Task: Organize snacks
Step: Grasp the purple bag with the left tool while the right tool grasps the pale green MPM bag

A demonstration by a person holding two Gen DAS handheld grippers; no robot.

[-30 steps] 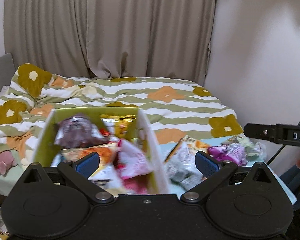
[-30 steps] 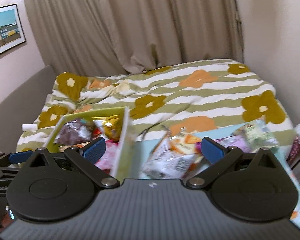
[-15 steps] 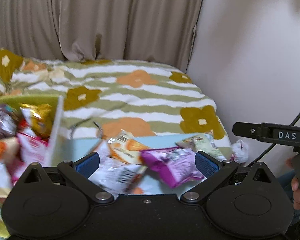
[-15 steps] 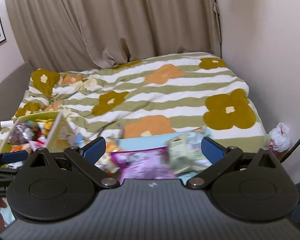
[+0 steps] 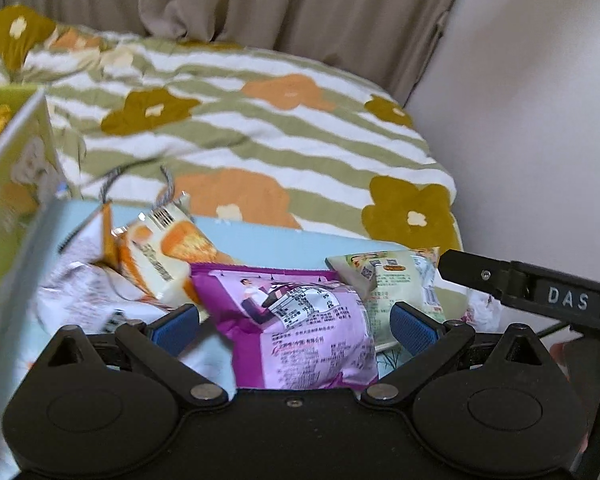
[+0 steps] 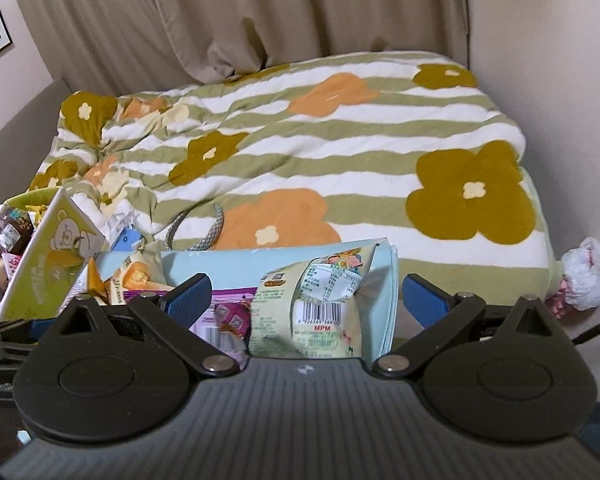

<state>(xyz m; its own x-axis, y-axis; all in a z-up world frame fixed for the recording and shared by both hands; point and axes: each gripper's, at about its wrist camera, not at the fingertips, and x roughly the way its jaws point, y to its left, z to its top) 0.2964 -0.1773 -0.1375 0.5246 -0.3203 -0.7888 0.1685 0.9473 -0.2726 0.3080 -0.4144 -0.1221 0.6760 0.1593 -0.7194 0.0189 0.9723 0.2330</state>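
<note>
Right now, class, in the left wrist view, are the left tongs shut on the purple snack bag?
No, the left tongs are open, with the purple snack bag lying loose between them.

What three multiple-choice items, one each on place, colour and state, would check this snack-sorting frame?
1. Where does the purple snack bag lie?
A. between the left gripper's open fingers
B. inside the green box
C. on the bedspread

2. What colour is the surface under the loose snacks?
A. red
B. light blue
C. black

3. How does the right gripper stand?
A. shut on a packet
B. open, gripping nothing
C. out of view

Answers:
1 A: the left wrist view shows the bag framed by both blue pads, not clamped.
2 B: pale blue shows between the packets.
3 B: its blue pads sit wide apart, with the pale green packet lying loose between them.
</note>
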